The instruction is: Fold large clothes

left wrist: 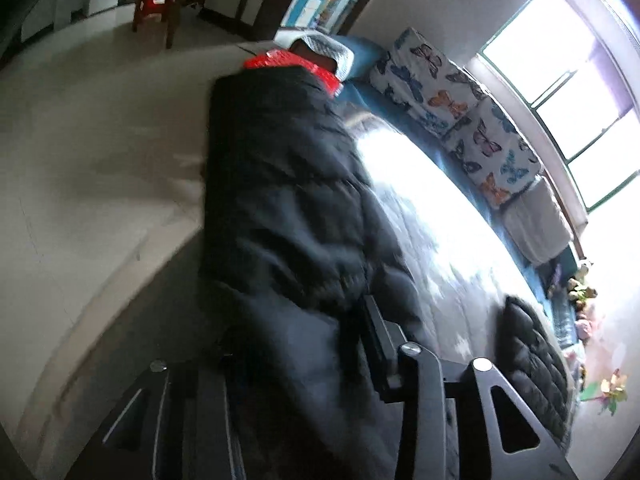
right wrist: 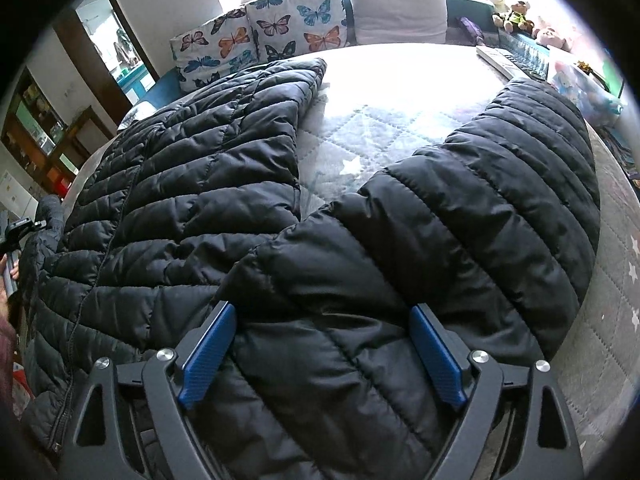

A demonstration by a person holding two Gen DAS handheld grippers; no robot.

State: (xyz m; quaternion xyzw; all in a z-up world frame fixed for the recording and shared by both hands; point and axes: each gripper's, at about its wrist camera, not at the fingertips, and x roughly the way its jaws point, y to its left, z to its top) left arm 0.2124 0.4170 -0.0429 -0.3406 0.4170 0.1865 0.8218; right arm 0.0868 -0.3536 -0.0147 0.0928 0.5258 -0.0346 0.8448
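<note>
Here, a black quilted puffer jacket (right wrist: 248,216) lies spread over a bed (right wrist: 360,136) covered with a grey quilted spread printed with white stars. In the right wrist view its body runs along the left side with the zipper line visible, and one sleeve (right wrist: 500,184) curves away to the right, with bare bedspread between sleeve and body. The right tool (right wrist: 322,322) stands wide open, its two blue-padded fingers (right wrist: 210,348) set on either side of the jacket fabric near the shoulder, resting against the cloth without pinching it. In the left wrist view the picture is blurred; a hanging fold of the jacket fills the middle and passes between the fingers of the left tool (left wrist: 288,344), which looks closed on that fold, though the near finger is mostly covered by cloth. At the far left edge of the right view, part of that left tool shows beside the jacket's edge. Butterfly-print cushions (right wrist: 260,36) and a plain white cushion (right wrist: 398,10) line the head of the bed below the window, and soft toys (right wrist: 516,12) sit at the right end.
</note>
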